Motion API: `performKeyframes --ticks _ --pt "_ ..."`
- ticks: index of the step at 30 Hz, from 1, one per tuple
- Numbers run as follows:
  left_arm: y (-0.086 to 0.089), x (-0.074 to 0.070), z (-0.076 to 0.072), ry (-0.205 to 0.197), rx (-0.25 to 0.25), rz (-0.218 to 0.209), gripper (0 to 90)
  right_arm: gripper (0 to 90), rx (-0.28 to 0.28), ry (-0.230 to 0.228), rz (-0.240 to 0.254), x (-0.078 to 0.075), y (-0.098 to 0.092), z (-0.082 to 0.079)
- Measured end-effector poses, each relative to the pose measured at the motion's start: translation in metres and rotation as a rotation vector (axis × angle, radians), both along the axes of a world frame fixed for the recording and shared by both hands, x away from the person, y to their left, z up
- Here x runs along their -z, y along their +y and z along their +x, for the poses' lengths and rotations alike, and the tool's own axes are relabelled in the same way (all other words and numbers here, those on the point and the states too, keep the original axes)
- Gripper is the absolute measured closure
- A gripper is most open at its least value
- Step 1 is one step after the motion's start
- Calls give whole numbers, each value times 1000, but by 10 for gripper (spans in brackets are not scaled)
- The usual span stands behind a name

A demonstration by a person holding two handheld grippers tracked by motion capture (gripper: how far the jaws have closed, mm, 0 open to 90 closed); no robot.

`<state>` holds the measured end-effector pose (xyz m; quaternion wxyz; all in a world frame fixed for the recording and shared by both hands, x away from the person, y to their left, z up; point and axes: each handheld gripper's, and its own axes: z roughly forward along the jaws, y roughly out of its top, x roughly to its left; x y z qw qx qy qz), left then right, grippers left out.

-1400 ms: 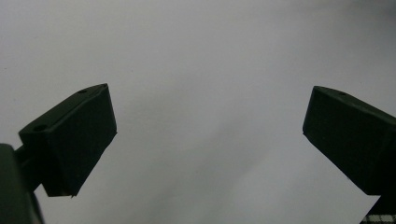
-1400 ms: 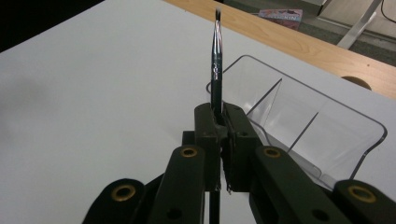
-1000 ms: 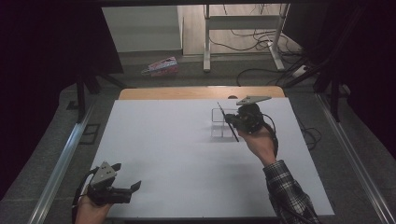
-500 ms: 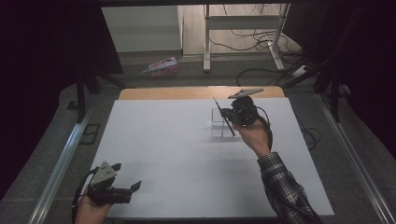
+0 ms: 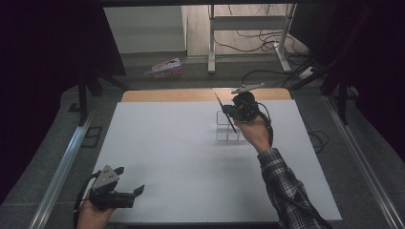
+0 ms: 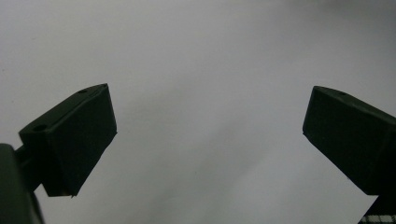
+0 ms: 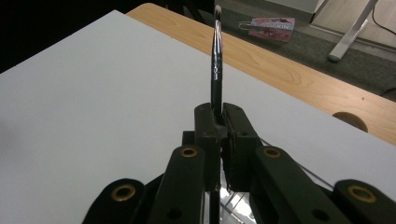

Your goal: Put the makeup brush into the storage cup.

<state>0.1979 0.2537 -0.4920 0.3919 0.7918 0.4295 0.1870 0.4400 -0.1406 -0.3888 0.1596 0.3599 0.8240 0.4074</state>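
Note:
My right gripper [image 5: 229, 111] is shut on a thin dark pen [image 5: 219, 101], held at its middle. The pen slants over a clear compartment box [image 5: 228, 134] on the far right part of the white board; whether its lower end touches the box I cannot tell. In the right gripper view the pen [image 7: 216, 56] rises straight up from the pressed jaws of the right gripper [image 7: 220, 116], with a bit of the clear box [image 7: 240, 205] below. My left gripper [image 5: 138, 193] rests open at the board's near left corner, nothing between its jaws. The left gripper [image 6: 210, 135] looks onto bare white board.
A white board [image 5: 167, 152] covers most of the table, with a wooden strip [image 5: 167, 94] along its far edge. A pink packet [image 5: 165, 67] lies on the floor beyond. Cables and a stand's legs [image 5: 210, 43] are farther back.
My right hand has shifted a little to the left and away from me, carrying the pen with it. The left gripper has stayed put.

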Motion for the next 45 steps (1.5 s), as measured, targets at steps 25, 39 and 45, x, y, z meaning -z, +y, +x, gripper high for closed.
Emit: performKeyframes --ticks 25,39,45 --pt "0 0 0 2 8 -1 34 853 27 -71 42 -3 17 22" --pt "0 0 0 2 11 -1 34 853 47 -98 58 8 23 31" --pt "0 0 0 4 13 -1 34 852 56 -92 58 16 24 35"
